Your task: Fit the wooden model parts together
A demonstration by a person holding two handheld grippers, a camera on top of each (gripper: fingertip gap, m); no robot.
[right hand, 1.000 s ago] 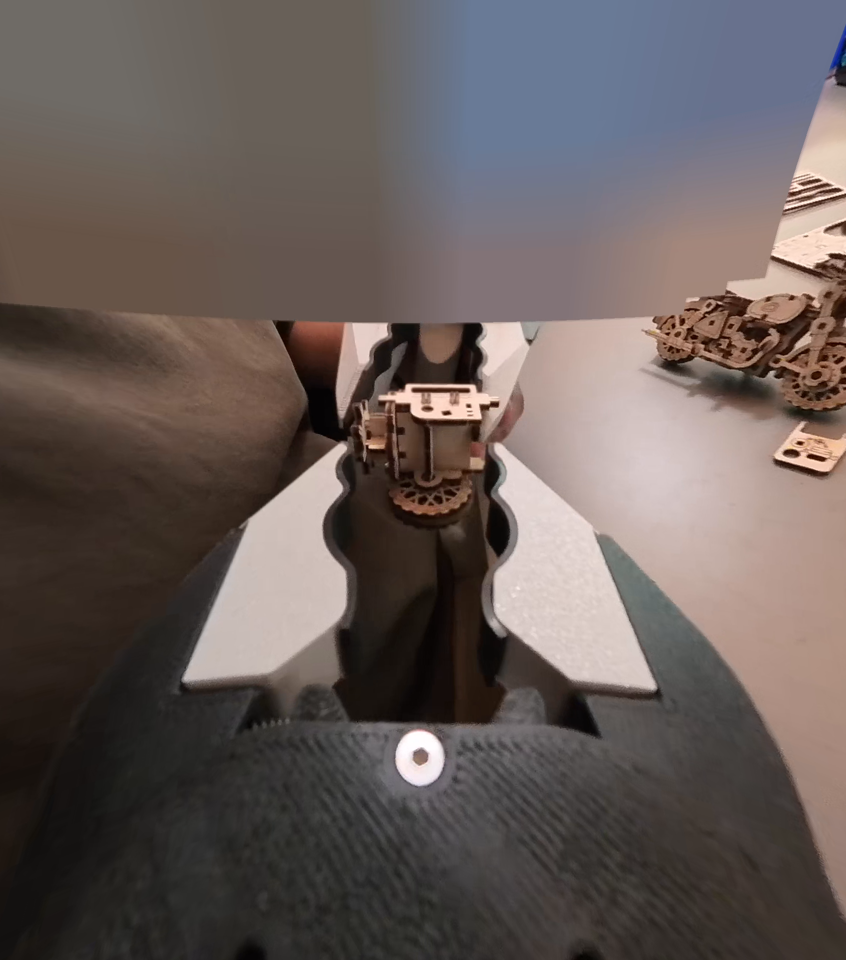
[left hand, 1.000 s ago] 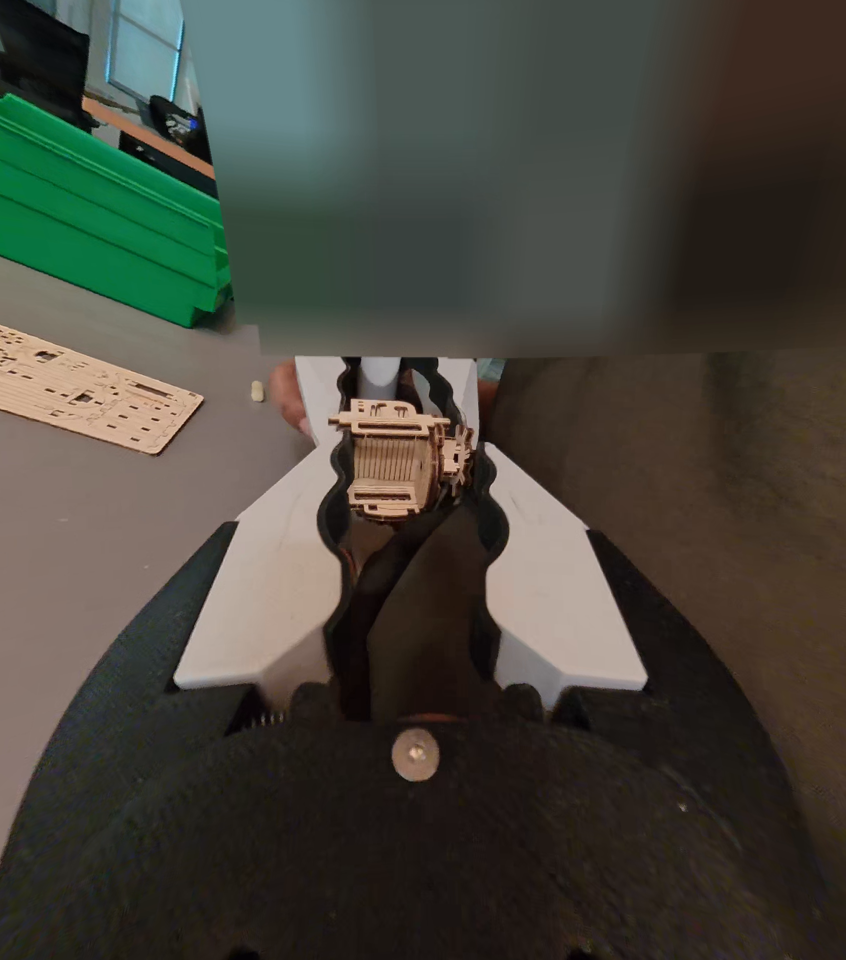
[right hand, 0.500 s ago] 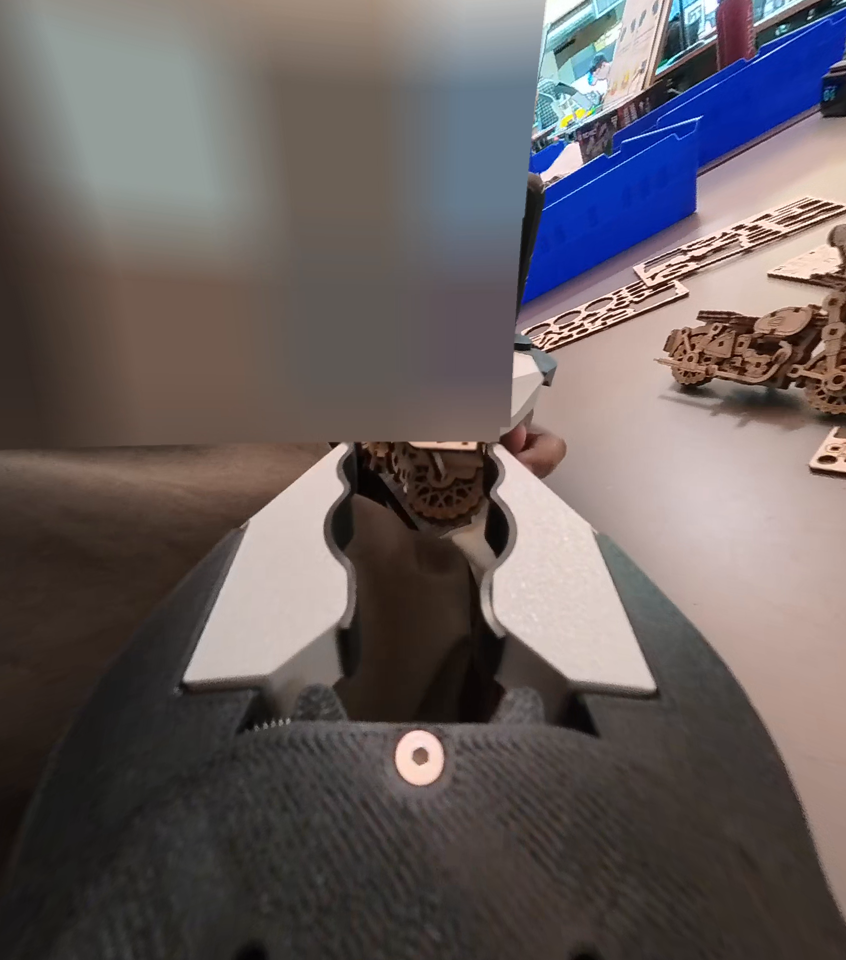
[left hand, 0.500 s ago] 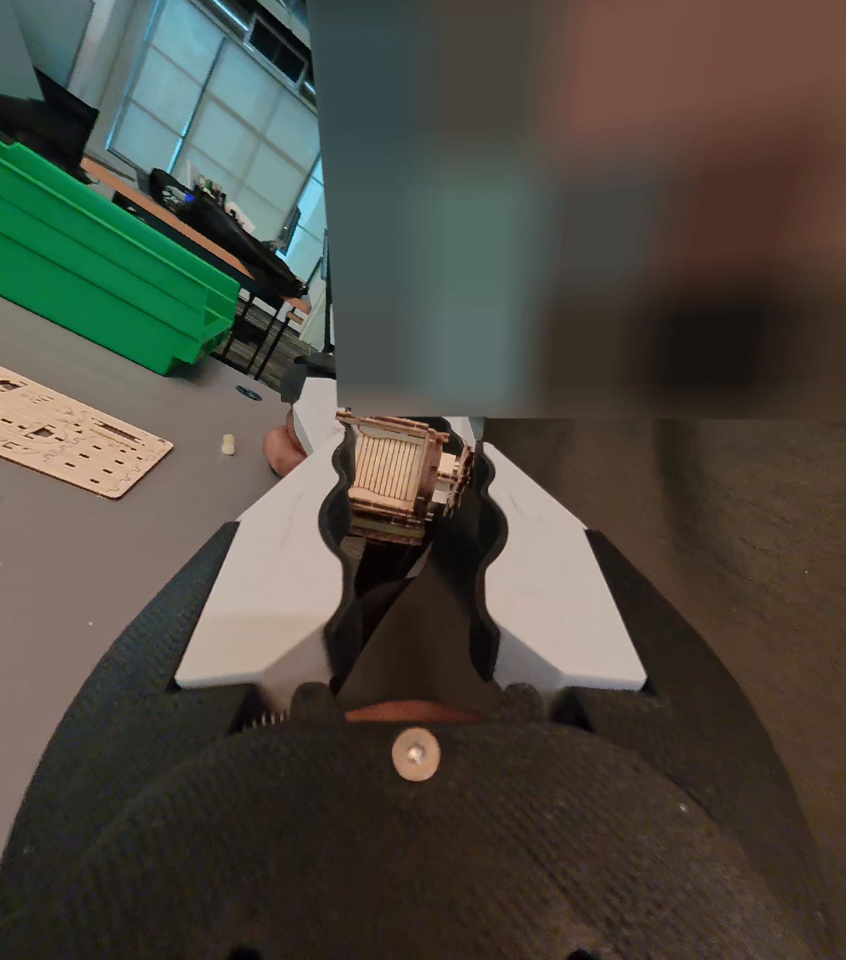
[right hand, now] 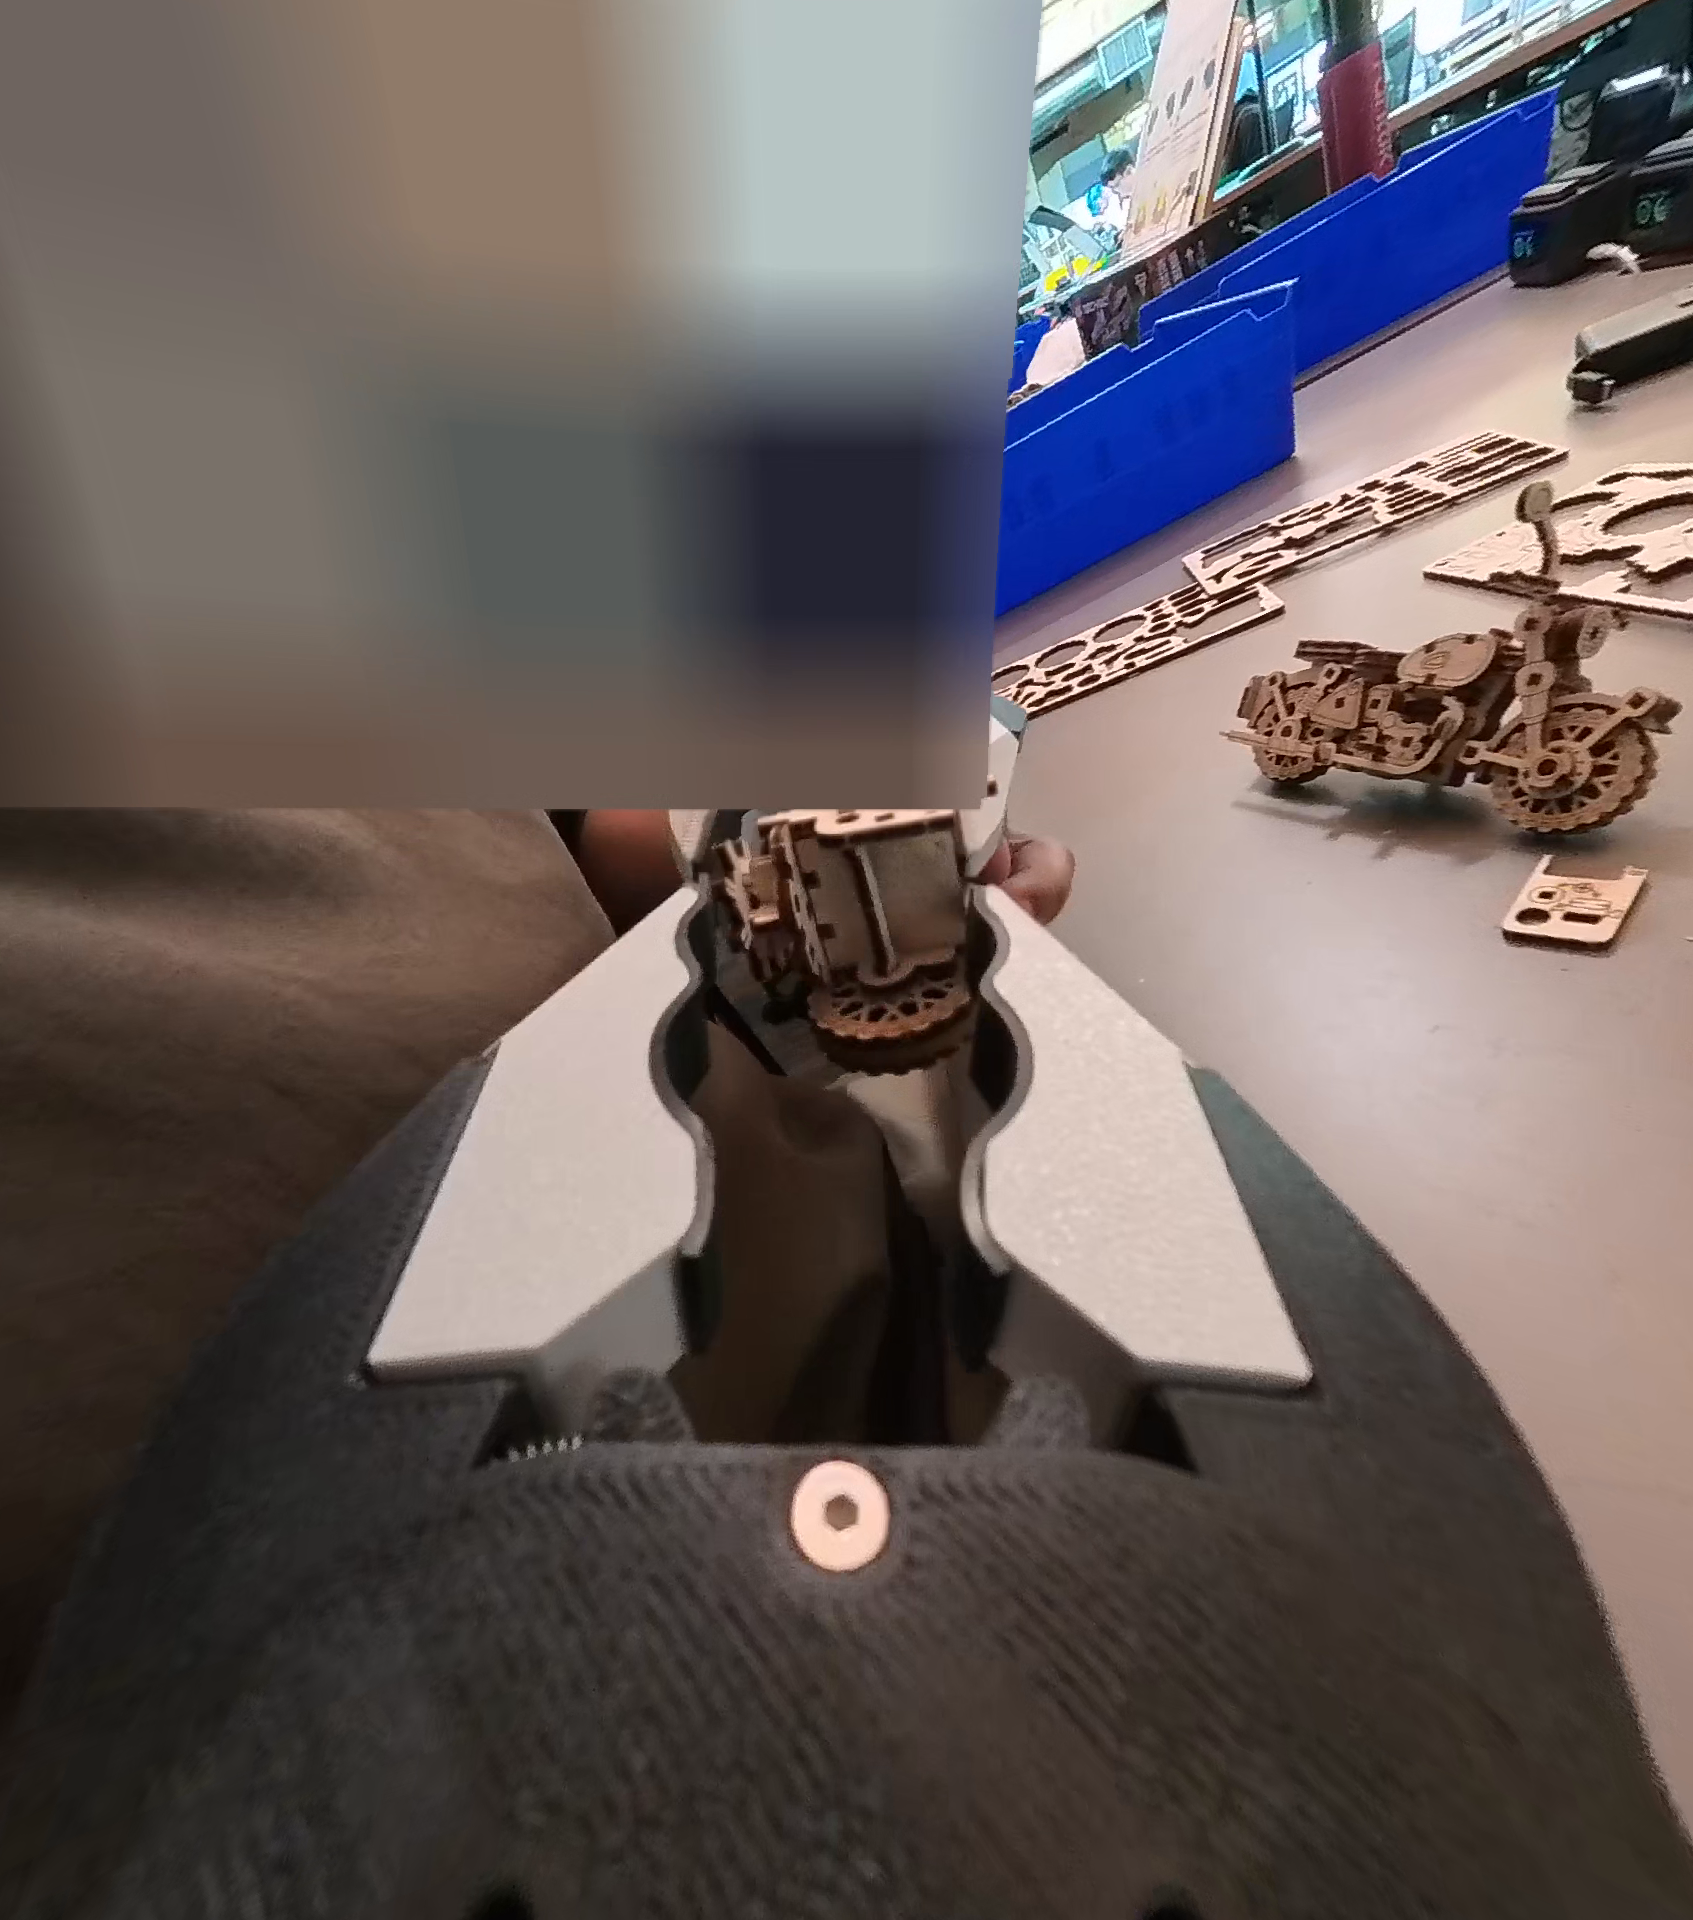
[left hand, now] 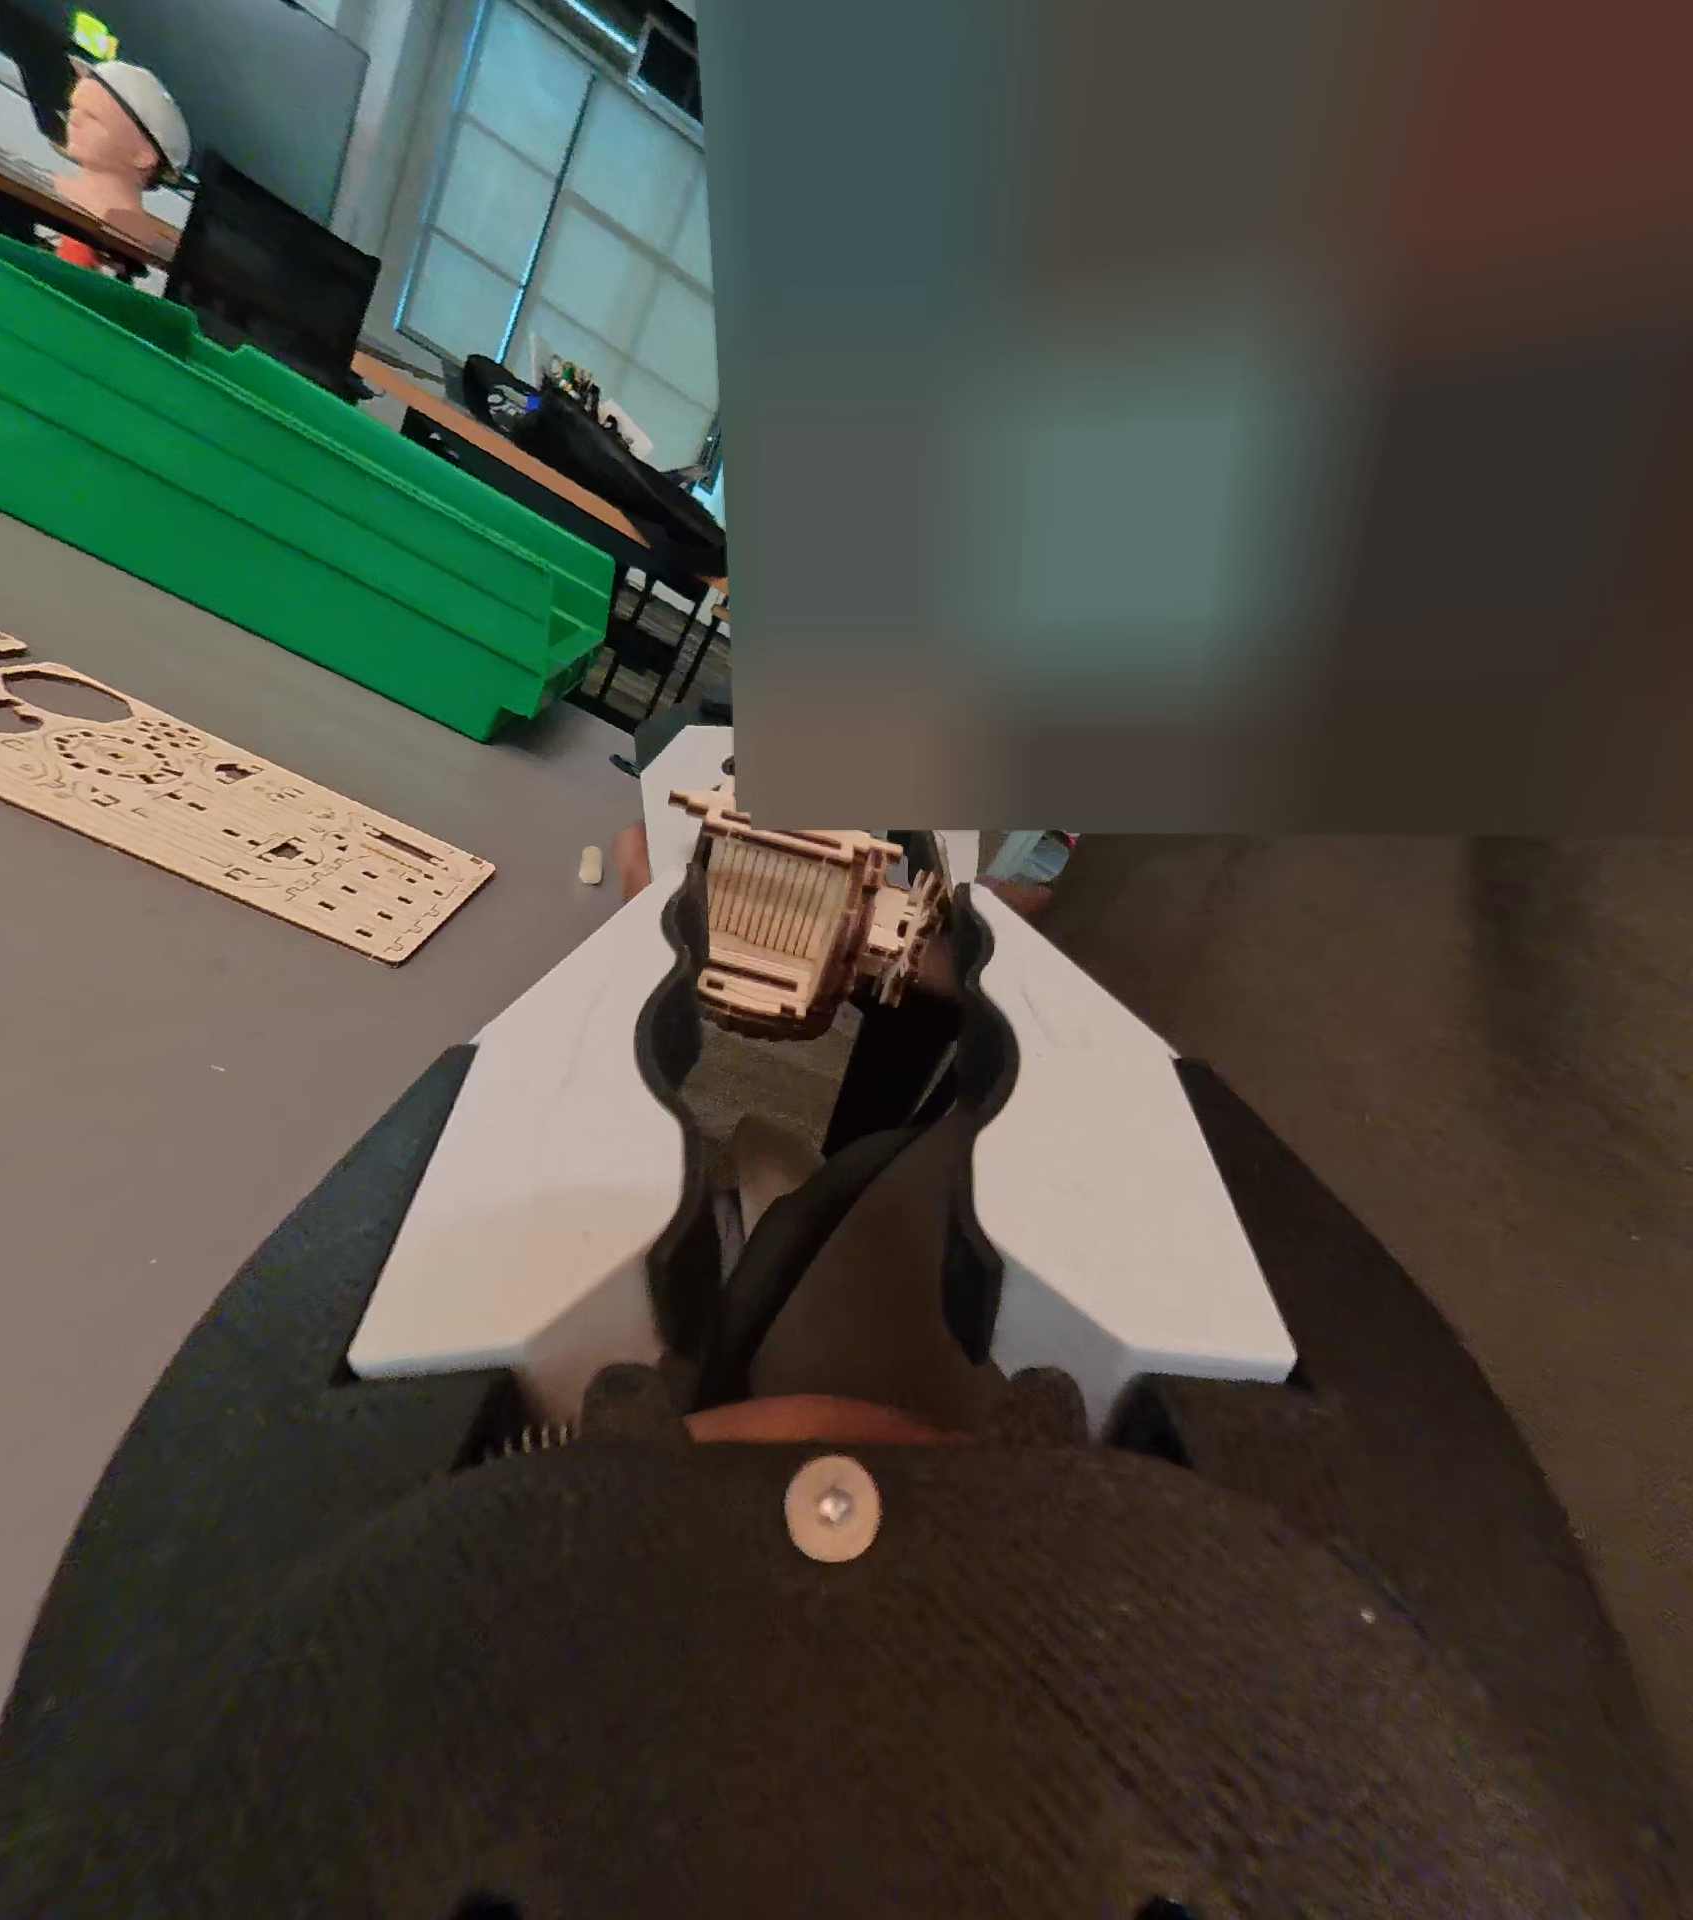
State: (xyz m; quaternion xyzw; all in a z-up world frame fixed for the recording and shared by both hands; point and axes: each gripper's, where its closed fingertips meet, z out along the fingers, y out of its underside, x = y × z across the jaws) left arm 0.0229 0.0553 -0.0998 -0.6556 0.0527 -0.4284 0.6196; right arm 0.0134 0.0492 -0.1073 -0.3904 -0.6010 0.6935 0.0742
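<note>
A small wooden sub-assembly (left hand: 785, 935), a slatted block with a side bracket, sits between the tips of my left gripper (left hand: 821, 914), which is shut on it. From the opposite side, in the right wrist view, the same sub-assembly (right hand: 852, 904) shows a gear (right hand: 883, 1013) at its underside. My right gripper (right hand: 837, 914) is shut on it too. The two grippers face each other tip to tip, held above the table close to a person's brown garment (right hand: 198, 1039). A blurred patch hides the top of the block in both views.
On the left of the grey table (left hand: 146, 1143) are a green bin (left hand: 229, 488), a punched wooden sheet (left hand: 177, 810) and a small peg (left hand: 590, 864). On the right are a finished wooden motorcycle (right hand: 1444, 727), blue bins (right hand: 1154, 457), more sheets (right hand: 1133, 644) and loose flat parts (right hand: 1569, 904). The grippers are tip to tip, or close to it. The finished wooden motorcycle (right hand: 1444, 727) is about 20 cm from both grippers' fingertips.
Both grippers have tilted upward with the sub-assembly still held between them. It has turned slightly, and more of the room shows behind it.
</note>
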